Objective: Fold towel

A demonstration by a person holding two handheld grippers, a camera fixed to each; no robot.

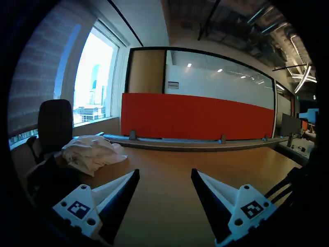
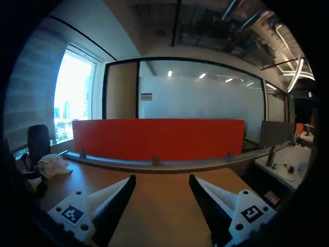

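Towel [image 1: 93, 153] bunched on desk [image 1: 172, 197], axis indiscernible

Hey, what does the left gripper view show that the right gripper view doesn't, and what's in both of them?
Left gripper view: the crumpled white towel close up, against a dark heap. Right gripper view: that towel small at far left, and a cable on the neighbouring white desk. Shared: the wooden desk, red divider, black chair, window, with left gripper and right gripper both open, empty.
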